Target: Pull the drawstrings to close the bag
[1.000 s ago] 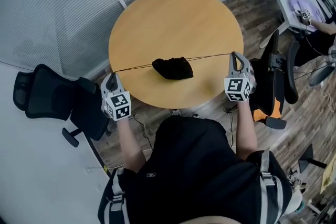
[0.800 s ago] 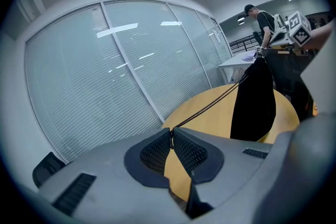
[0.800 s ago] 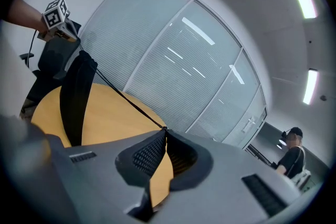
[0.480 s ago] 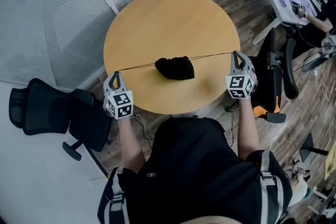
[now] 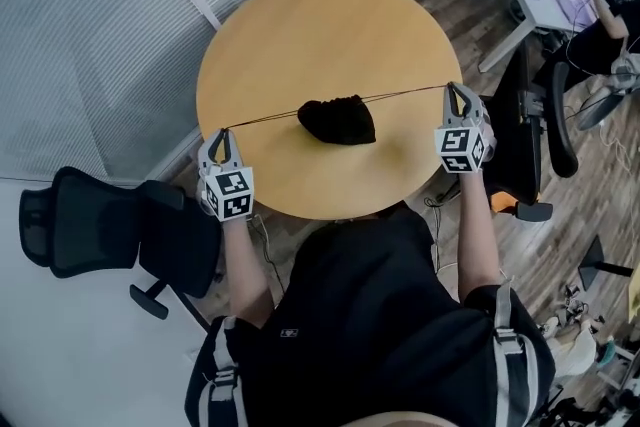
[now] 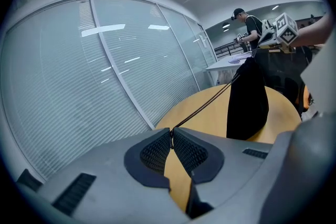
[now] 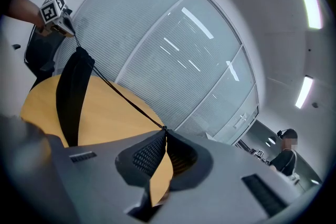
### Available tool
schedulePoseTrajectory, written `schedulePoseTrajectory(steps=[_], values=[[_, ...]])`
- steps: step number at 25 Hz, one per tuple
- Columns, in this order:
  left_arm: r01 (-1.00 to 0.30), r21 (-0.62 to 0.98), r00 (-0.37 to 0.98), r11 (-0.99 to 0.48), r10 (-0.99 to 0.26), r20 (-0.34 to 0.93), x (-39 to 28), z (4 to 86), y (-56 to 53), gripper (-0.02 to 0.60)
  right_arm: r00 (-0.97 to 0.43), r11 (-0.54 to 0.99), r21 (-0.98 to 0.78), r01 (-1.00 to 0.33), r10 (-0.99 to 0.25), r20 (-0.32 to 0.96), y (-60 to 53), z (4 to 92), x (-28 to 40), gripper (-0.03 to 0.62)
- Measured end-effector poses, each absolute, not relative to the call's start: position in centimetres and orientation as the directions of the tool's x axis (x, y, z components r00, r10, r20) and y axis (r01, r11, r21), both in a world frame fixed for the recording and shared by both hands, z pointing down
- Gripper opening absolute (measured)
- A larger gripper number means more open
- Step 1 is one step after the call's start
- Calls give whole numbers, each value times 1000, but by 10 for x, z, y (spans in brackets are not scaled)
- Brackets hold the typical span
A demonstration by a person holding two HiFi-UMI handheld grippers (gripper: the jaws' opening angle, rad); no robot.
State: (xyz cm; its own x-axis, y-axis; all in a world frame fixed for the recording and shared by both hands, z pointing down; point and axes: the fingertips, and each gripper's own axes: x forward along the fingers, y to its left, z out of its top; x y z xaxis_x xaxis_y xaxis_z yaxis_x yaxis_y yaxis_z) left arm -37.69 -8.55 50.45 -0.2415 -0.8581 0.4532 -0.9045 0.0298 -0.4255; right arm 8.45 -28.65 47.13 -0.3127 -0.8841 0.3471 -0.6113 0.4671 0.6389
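Bag (image 5: pixel 337 120) sits between left gripper (image 5: pixel 220 132) and right gripper (image 5: pixel 453 89), each clamped on its drawstring (image 5: pixel 262 123).

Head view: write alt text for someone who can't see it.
The left gripper and right gripper, each shut on a taut drawstring, hold a black drawstring bag stretched between them over a round wooden table.
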Motion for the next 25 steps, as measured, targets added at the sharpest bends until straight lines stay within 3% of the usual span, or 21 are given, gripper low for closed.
schedulePoseTrajectory(steps=[6, 14, 19, 25], values=[[-894, -448, -225, 4, -869, 441, -391, 491, -131, 28, -359, 500, 600, -624, -866, 348, -339, 462, 66, 64], [-900, -429, -243, 78, -907, 344, -399, 446, -166, 29, -412, 468, 519, -715, -882, 229, -372, 396, 53, 64], [-931, -361, -227, 56, -862, 453, -379, 512, -130, 29, -394, 544, 441, -714, -833, 389, -331, 483, 77, 64], [-957, -264, -88, -121, -746, 660, -340, 636, -78, 29, -355, 637, 274, -720, -678, 644, -265, 616, 106, 64]])
